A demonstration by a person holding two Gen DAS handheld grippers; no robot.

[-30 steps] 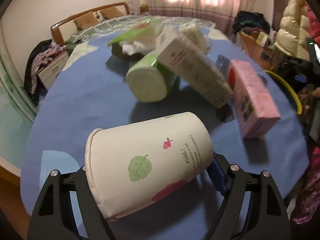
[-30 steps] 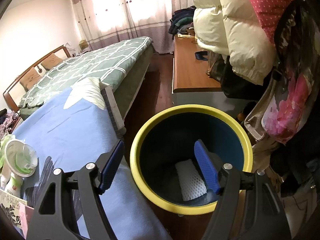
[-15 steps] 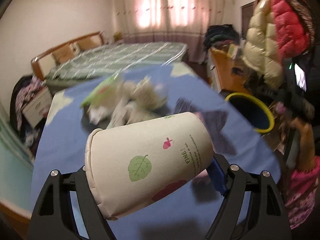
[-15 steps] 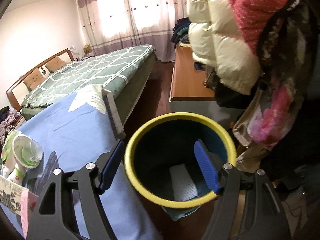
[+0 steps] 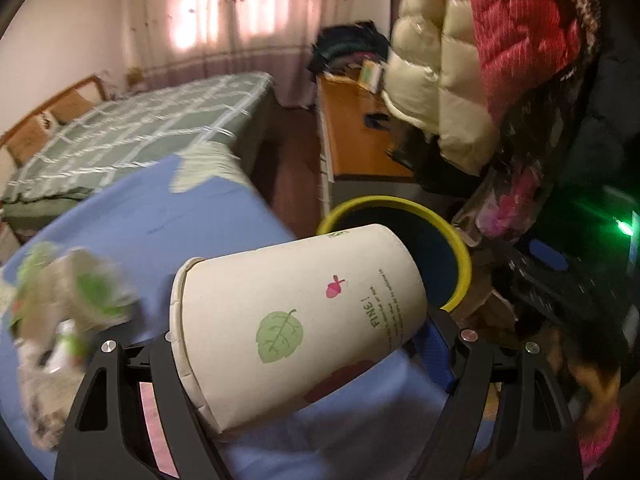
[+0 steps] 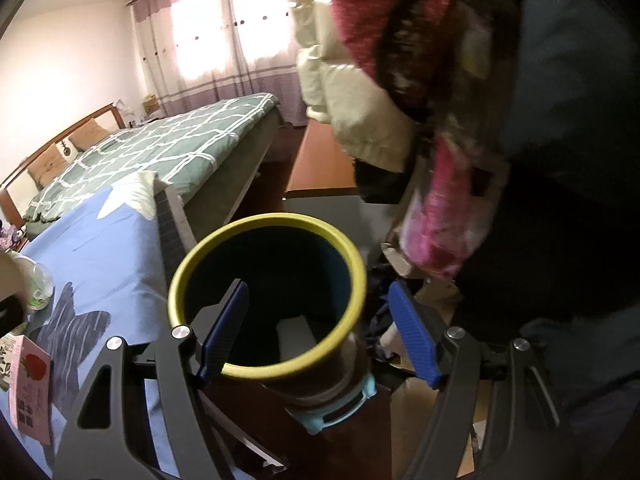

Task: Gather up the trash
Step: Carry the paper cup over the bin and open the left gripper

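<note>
Yellow-rimmed bin (image 6: 267, 300), one white scrap already inside, beyond and between the wide-open, empty right gripper (image 6: 320, 328); paper cup (image 5: 296, 320) clamped sideways in the left gripper (image 5: 304, 364), bin just ahead, undropped; blurred litter (image 5: 68, 304) left of those fingers remains.
</note>
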